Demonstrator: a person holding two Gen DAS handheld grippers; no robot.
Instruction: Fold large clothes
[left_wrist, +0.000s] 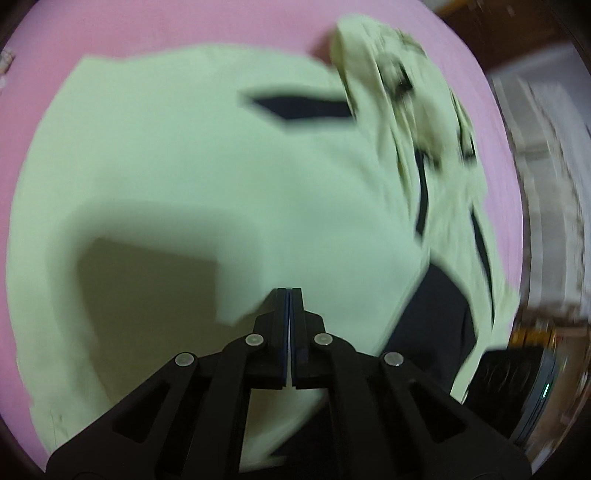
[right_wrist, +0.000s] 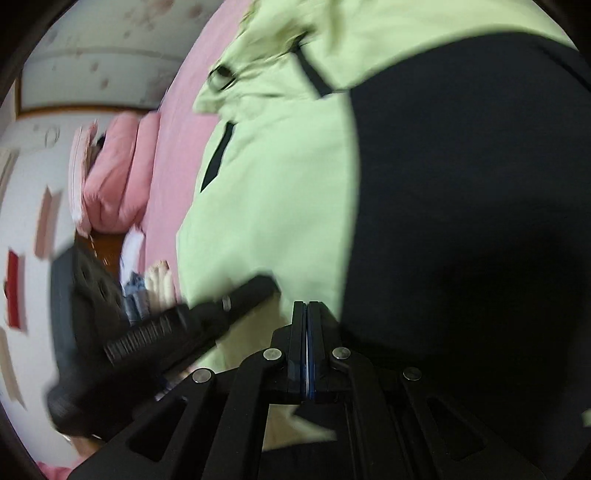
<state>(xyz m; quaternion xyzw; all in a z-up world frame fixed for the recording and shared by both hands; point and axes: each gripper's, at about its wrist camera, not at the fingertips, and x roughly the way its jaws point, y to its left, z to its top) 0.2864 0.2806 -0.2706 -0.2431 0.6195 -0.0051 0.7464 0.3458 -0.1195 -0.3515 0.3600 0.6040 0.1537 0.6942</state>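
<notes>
While both the left gripper (left_wrist: 289, 291) and right gripper (right_wrist: 307, 304) hang closed and empty, the pale green jacket (left_wrist: 207, 177) sprawls on the pink bed (left_wrist: 155, 26); soft, bulky, probably slick, best pinched at a hem corner.

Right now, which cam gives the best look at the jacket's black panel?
Right wrist view: the black panel fills its right half beside the light green fabric. Left wrist view shows only a blurred patch of it at lower right; there the green jacket dominates.

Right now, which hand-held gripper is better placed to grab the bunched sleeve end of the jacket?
Probably left: the left hand-held gripper faces the bunched end; the right hand-held gripper faces the black panel.
</notes>
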